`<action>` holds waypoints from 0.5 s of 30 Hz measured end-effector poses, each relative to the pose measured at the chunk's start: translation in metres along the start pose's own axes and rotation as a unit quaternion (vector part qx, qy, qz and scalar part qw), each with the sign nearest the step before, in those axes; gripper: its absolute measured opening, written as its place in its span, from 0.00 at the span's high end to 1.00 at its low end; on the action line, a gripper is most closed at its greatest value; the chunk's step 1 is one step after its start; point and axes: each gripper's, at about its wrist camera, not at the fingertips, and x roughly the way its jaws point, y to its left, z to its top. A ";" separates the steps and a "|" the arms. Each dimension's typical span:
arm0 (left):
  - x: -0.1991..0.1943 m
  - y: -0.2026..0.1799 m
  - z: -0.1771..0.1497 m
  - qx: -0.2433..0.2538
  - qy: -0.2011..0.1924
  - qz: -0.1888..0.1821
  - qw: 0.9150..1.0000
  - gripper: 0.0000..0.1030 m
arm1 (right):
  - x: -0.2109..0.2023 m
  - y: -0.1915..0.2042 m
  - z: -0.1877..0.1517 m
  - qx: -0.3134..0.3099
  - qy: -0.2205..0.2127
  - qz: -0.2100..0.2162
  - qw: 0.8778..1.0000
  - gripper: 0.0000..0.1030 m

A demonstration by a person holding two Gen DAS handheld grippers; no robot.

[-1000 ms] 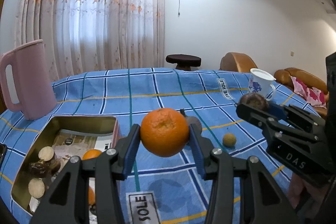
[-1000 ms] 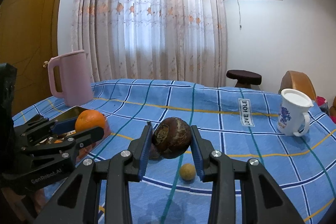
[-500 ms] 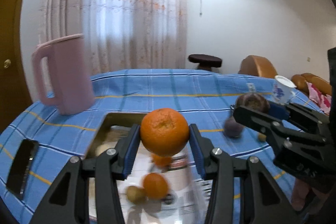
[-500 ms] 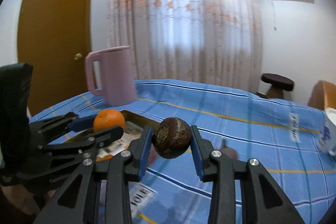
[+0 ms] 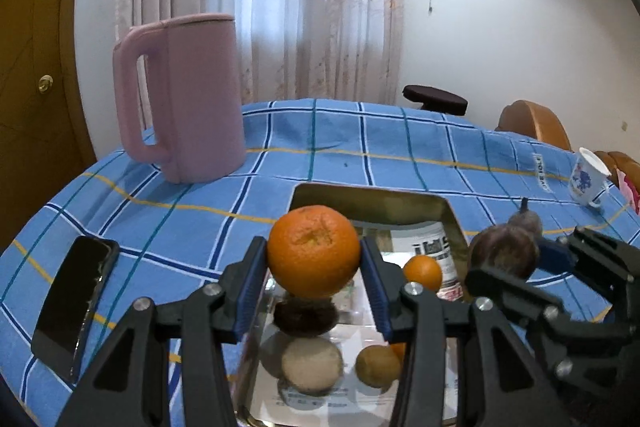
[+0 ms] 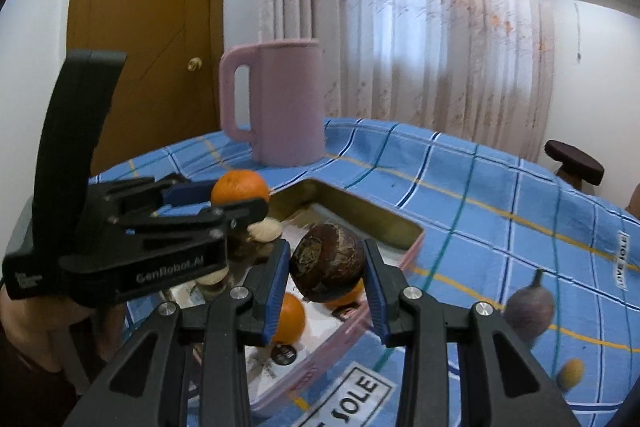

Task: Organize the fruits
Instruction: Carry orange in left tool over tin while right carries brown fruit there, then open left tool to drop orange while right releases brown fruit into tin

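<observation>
My left gripper (image 5: pixel 314 279) is shut on an orange (image 5: pixel 313 250) and holds it above the open metal tin (image 5: pixel 370 198). The tin holds a small orange (image 5: pixel 423 271), a dark fruit (image 5: pixel 305 318), a pale round fruit (image 5: pixel 312 367) and a brownish fruit (image 5: pixel 377 365). My right gripper (image 6: pixel 326 285) is shut on a dark brown passion fruit (image 6: pixel 327 262), above the tin's near edge (image 6: pixel 376 217). The left gripper with the orange (image 6: pixel 239 187) shows at left in the right wrist view. A purple fig (image 6: pixel 529 309) and a small yellow fruit (image 6: pixel 570 373) lie on the cloth at right.
A pink jug (image 5: pixel 182 95) stands behind the tin on the blue checked tablecloth (image 5: pixel 200 227). A black phone (image 5: pixel 74 301) lies at the left edge. A white mug (image 5: pixel 588 179) stands far right. A stool and sofa are beyond the table.
Both grippers have swung left with their fruit and now hover over the tin. The jug looms closer, and the fig and yellow fruit have shifted to the right.
</observation>
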 end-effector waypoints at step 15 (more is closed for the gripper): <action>-0.022 0.001 0.006 -0.021 -0.034 0.016 0.999 0.16 | 0.005 0.012 0.000 -0.020 0.019 -0.001 1.000 0.46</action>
